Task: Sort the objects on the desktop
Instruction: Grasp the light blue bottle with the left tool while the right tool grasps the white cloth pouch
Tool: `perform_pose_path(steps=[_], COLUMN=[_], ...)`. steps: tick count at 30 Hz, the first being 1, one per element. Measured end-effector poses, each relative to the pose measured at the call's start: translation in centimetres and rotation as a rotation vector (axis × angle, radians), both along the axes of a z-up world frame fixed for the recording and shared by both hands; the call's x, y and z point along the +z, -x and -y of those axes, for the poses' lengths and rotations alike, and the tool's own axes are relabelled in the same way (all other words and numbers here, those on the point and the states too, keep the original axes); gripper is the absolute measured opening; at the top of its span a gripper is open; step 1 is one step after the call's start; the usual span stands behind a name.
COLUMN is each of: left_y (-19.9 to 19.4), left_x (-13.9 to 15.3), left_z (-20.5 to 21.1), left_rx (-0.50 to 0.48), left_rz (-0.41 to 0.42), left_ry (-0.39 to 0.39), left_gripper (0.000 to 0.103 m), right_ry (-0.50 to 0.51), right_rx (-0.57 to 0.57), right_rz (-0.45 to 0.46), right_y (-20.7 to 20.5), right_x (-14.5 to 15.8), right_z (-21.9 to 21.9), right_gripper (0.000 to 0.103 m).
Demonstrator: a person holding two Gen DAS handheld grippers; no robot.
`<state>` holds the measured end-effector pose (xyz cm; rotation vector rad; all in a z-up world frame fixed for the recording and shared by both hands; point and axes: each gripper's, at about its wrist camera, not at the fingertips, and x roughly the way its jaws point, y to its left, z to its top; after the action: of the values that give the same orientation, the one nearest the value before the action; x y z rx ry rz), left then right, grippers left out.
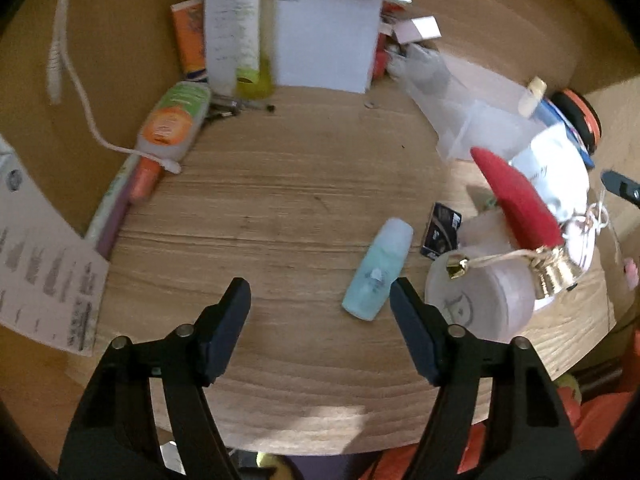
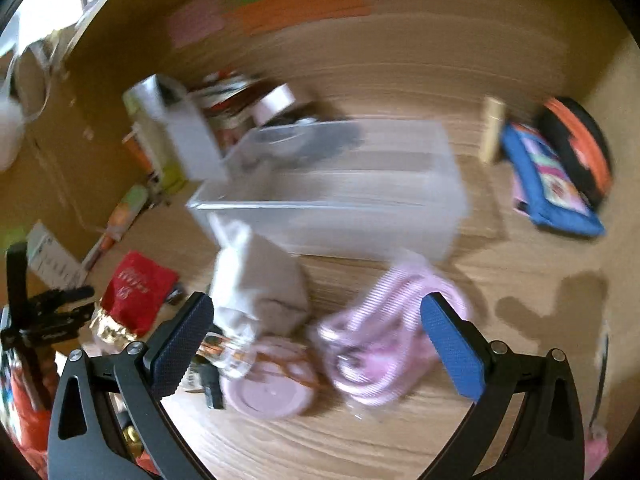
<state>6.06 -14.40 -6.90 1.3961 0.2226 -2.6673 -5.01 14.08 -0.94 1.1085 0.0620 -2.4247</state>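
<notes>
In the left wrist view we see a small bottle lying on the table at lower right of centre, with a round tub to its right and a bell upon that tub. A tube lies at the left, papers at the top. In the right wrist view a clear bin sits at centre, a pouch and a bagged cable below it.
</notes>
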Motion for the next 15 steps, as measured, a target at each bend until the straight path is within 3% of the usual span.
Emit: perform_pose_path(steps=[4, 9, 15], left_y=[0.9, 2.0, 3.2], left_x=[-0.5, -0.7, -1.1], left_z=[-0.4, -0.7, -1.2], left_rx=[-0.036, -0.089, -0.138], left_rz=[0.018, 0.039, 0.046], left_ry=[0.012, 0.03, 0.015], left_gripper=[0.07, 0.065, 0.063], right_ry=[-0.074, -0.089, -0.128], right_rx=[0.068, 0.113, 0.104], right_rz=[0.026, 0.084, 0.164], right_y=[1.0, 2.3, 4.2], right_x=[-1.2, -3.0, -4.6], right_z=[3.2, 5.3, 6.0], right_gripper=[0.102, 0.101, 0.081])
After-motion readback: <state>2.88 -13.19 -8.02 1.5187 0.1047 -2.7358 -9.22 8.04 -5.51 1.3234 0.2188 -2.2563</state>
